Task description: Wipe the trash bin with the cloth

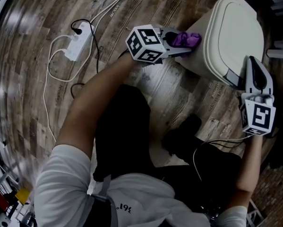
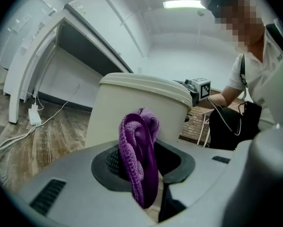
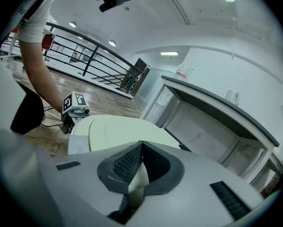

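A person bends over a cream trash bin (image 1: pixel 233 37) on the plank floor. The left gripper (image 1: pixel 175 40) pinches a bunched purple cloth (image 1: pixel 187 39) and holds it at the bin's side wall, just under the lid, touching or nearly so. The wiping step looks to be in hand. The right gripper (image 1: pixel 253 69), jaws pressed together on nothing, sits at the bin's opposite edge, seemingly bracing it. Next, the cloth likely needs dragging along that wall under firm pressure.
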A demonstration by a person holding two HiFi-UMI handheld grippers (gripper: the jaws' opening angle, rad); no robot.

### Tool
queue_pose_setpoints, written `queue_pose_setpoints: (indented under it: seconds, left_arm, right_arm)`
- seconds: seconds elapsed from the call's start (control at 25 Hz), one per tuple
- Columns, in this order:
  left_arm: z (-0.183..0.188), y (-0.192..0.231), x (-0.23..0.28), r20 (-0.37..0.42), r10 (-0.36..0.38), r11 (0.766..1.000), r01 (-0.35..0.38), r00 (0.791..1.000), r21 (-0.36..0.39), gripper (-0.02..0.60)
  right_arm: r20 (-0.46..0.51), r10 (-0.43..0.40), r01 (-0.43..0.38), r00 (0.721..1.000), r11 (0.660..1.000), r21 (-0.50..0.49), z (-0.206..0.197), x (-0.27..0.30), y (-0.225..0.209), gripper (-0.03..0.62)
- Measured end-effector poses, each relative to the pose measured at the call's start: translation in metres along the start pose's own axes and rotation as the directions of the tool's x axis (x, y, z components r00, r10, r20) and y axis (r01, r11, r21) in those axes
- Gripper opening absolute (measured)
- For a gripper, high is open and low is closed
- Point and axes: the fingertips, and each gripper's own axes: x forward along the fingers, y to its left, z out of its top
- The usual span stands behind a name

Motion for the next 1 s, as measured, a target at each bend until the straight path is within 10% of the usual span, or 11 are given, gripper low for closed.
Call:
queue_pose_setpoints:
  seconds: [0.56, 0.84, 1.0]
  left_arm:
    - [-0.02, -0.052, -0.001, -0.108, -0.086, 0.98, 0.103, 0.99, 0.171, 0.121]
    - [-0.046, -0.094, 0.005, -0.27, -0.216, 0.918, 0.289, 0.938, 0.271, 0.12]
    - [-0.028, -0.07, -0.009, -0.188, -0.164, 0.944, 0.209, 0.968, 0.257, 0.12]
  right_arm:
    - [-0.036, 0.014, -0.014, 0.999, 1.0, -0.007, 0.008, 0.001, 0.014, 0.008]
    - [-0.034, 0.031, -0.031, 0.999, 1.0, -0.003, 0.011, 0.001, 0.016, 0.008]
    - [0.036, 0.06, -0.06, 0.998, 0.998, 0.0, 0.017, 0.003, 0.02, 0.008]
